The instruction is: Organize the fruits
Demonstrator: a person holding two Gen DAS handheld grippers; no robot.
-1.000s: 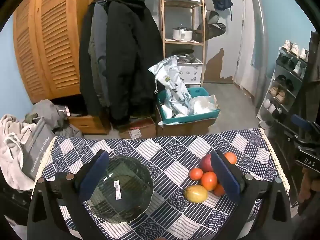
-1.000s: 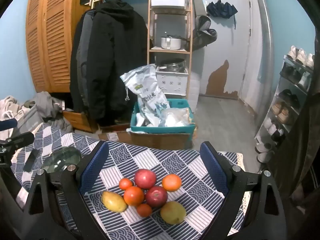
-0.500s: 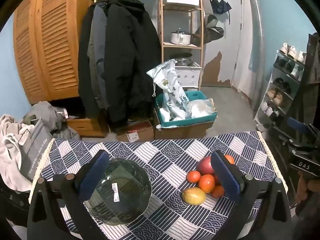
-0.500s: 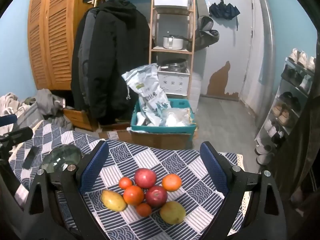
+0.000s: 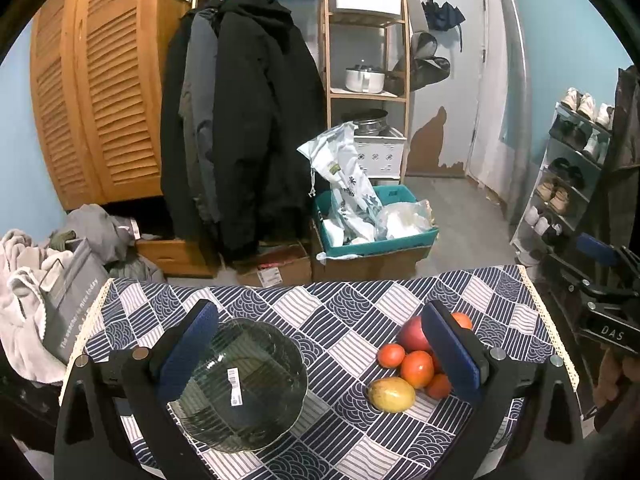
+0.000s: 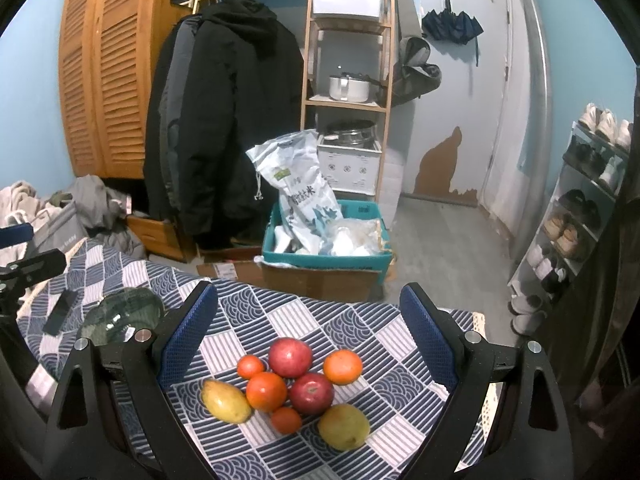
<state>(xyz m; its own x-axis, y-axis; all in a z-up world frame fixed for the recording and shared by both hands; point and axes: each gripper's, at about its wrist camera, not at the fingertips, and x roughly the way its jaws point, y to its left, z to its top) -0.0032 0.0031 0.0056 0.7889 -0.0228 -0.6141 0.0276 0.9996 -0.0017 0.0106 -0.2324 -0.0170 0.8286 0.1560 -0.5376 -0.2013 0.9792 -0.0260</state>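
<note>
Both hand-held grippers, left (image 5: 320, 356) and right (image 6: 308, 344), gape wide, empty; pads blue, textured. Ribbed glass bowl (image 5: 240, 384) sits on the checked-cloth surface (image 5: 352, 312). Fruit cluster (image 6: 292, 388), smooth and rounded, lies well apart to its right.

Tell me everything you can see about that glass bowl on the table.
The glass bowl is dark, greenish, see-through glass with ribbed walls and a wavy rim. It stands upright and empty on the blue-and-white patterned tablecloth, with a small white barcode sticker on it. It sits to the left of the fruit pile, well apart from it. The left gripper hangs open above it without touching. In the right wrist view it shows only partly, behind a finger.
</note>
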